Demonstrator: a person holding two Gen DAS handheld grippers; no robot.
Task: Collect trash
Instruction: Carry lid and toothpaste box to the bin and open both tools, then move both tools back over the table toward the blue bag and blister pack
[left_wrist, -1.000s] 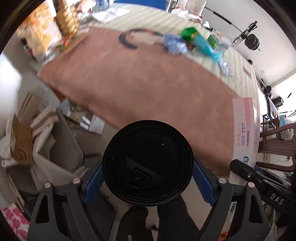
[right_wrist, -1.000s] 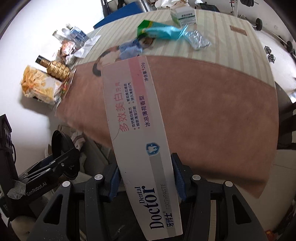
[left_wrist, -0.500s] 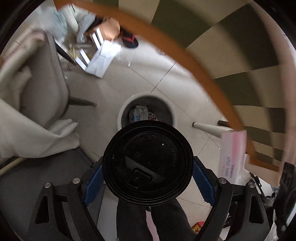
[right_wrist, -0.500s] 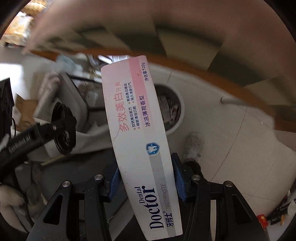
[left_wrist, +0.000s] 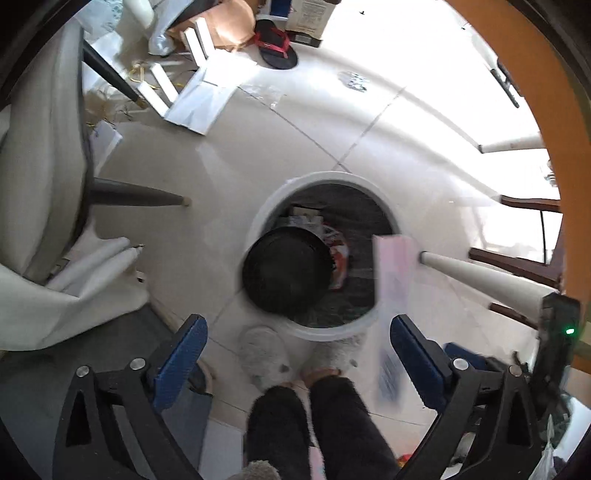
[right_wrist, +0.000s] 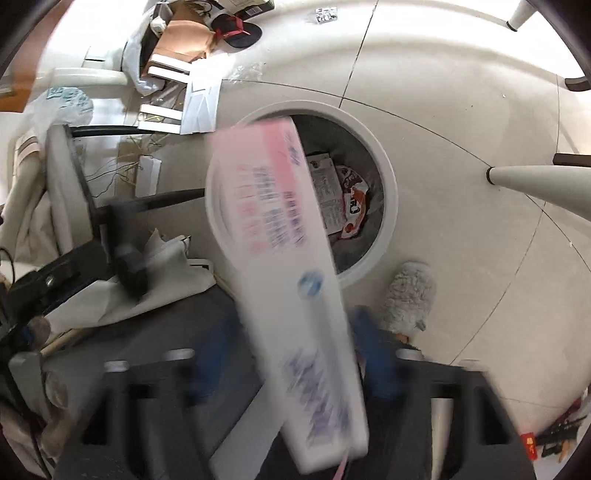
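Note:
A white round trash bin (left_wrist: 264, 218) stands on the floor below both grippers, with wrappers inside; it also shows in the right wrist view (right_wrist: 388, 192). My left gripper (left_wrist: 295, 350) is open and empty. The black cup lid (left_wrist: 286, 269) is free of it, over the bin's near-left rim. The pink and white toothpaste box (right_wrist: 291, 280) is blurred between the fingers of my right gripper (right_wrist: 295, 354), whose jaws look spread apart from it. The box also shows in the left wrist view (left_wrist: 391, 295).
The person's grey slippers (left_wrist: 264, 354) stand against the bin's near side. A grey chair (left_wrist: 40, 147) and white cloth (left_wrist: 74, 299) are at the left. White table legs (left_wrist: 480, 273) and the orange table edge (left_wrist: 546, 110) are at the right. Papers and a sandal (left_wrist: 275, 48) lie beyond.
Both grippers have swung from the table down over the bin. The left gripper has opened and let go of the black lid. The right jaws have widened and the toothpaste box is slipping forward.

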